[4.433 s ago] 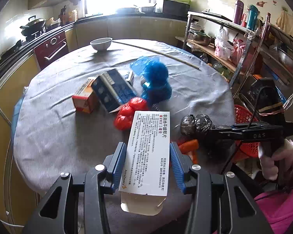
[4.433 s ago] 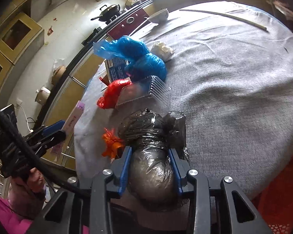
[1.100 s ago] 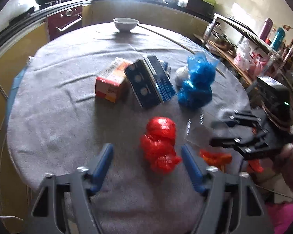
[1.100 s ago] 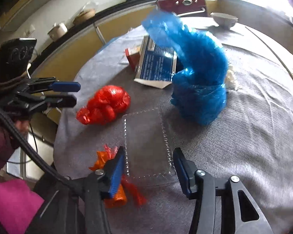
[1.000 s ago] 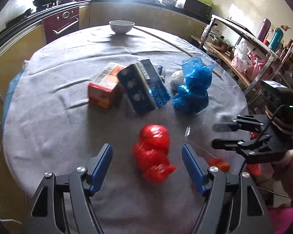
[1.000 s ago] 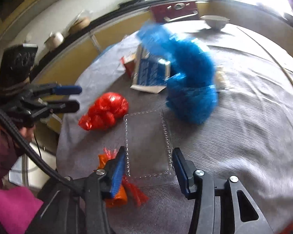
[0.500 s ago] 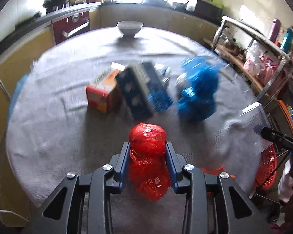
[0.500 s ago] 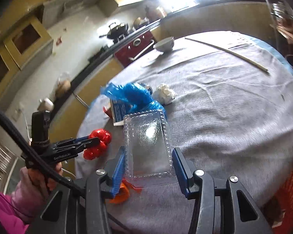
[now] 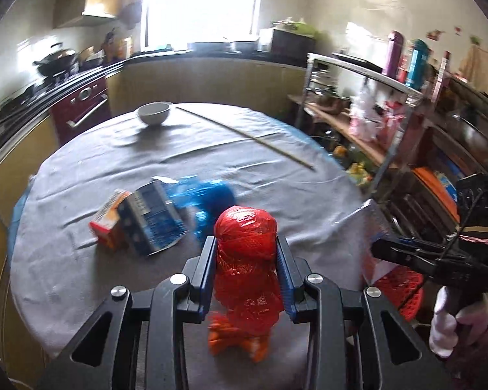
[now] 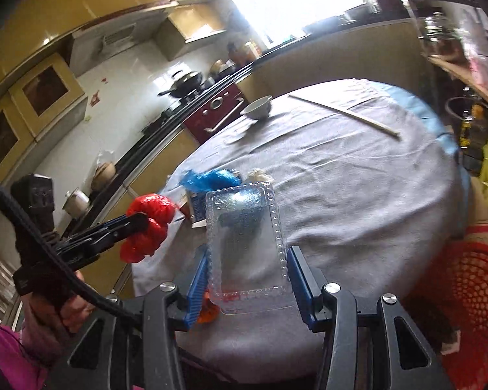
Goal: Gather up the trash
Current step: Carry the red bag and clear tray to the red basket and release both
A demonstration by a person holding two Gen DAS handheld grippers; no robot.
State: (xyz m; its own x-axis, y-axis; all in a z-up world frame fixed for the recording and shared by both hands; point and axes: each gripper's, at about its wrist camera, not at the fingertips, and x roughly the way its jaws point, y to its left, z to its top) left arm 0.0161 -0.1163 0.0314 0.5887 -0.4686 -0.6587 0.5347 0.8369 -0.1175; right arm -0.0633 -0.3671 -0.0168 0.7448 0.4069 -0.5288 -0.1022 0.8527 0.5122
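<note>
- Both loads have come up off the table since half a second ago: the red bag was then resting on the cloth between the left jaws, and now it hangs clear, with the kitchen horizon dropped lower in the left view
- Left gripper (image 9: 246, 271) has its jaws pinching the red plastic bag (image 9: 245, 253), which bulges above and sags below the blue pads
- Right gripper (image 10: 248, 279) has its jaws pressed on the two long edges of the clear plastic tray (image 10: 244, 243), held upright ahead of the pads
- Just below the left jaws lies an orange scrap (image 9: 237, 341) on the grey tablecloth (image 9: 81, 260); farther ahead sit a blue bag (image 9: 211, 201), a blue carton (image 9: 149, 217) and an orange box (image 9: 109, 224)
- Step in hand, as I judge it: carrying two pieces to the bin; next each must swing over the red mesh basket (image 10: 465, 308) (right of the right jaws) and release
- Only the right view shows the basket's open rim and the left gripper side-on; only the left view shows the cartons plainly
</note>
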